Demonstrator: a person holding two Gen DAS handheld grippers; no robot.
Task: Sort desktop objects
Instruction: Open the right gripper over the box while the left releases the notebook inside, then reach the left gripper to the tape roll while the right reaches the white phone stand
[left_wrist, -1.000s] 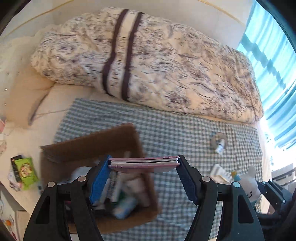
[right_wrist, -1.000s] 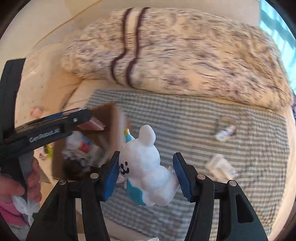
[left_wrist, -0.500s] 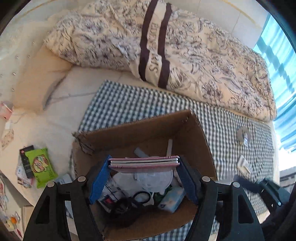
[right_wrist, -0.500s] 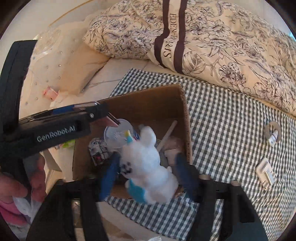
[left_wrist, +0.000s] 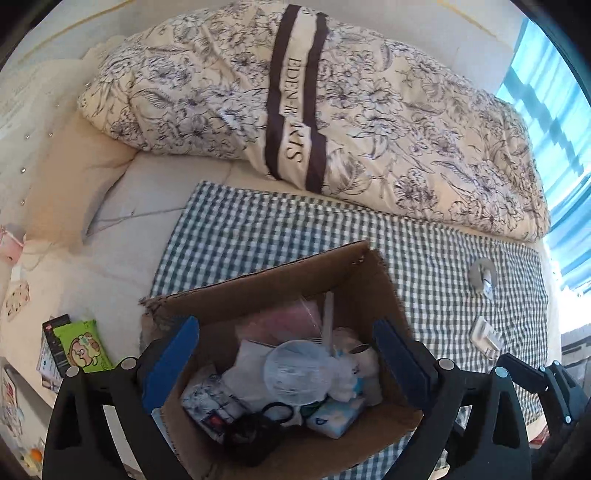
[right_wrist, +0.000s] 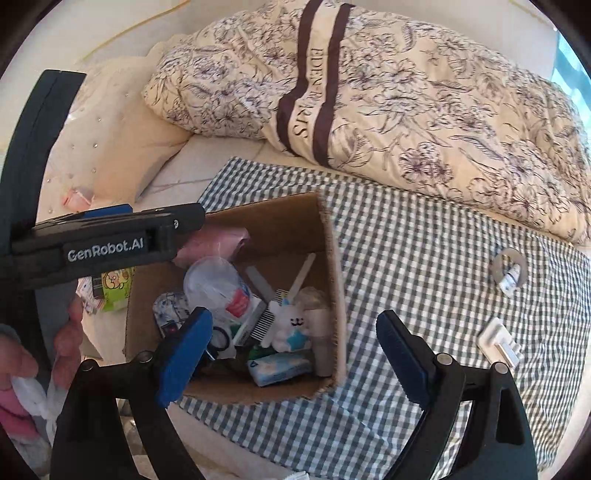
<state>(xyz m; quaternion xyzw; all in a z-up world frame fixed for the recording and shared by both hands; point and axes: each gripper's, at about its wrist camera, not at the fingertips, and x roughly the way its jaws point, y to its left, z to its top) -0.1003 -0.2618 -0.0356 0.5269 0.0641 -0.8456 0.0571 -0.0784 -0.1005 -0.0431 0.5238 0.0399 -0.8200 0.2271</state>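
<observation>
- Sorting is mid-run: both hand-held grippers hang over the cardboard box (right_wrist: 325, 236), each with jaws spread wide and nothing between them.
- Left hand-held gripper (left_wrist: 286, 354) sits directly above the box opening; right hand-held gripper (right_wrist: 293, 354) is over the box's near right corner.
- White plush toy (right_wrist: 290, 325) lies inside the box among the clutter, next to a comb (right_wrist: 264, 325) and a tissue pack (right_wrist: 279, 367). A pink packet (left_wrist: 277, 323) rests at the back.
- 2 items left out on the checked cloth (right_wrist: 424, 258): a small tube on a grey ring (right_wrist: 509, 271) and a white clip-like piece (right_wrist: 496, 341), well apart from the box.
- My read: next step is fetching those 2 with the right side, since they lie nearer it.
- Doing it well: lift clear of the box wall before swinging over, come down straight, close on the white piece across its narrow side.
- Risk: the cloth bunching under the fingers.
</observation>
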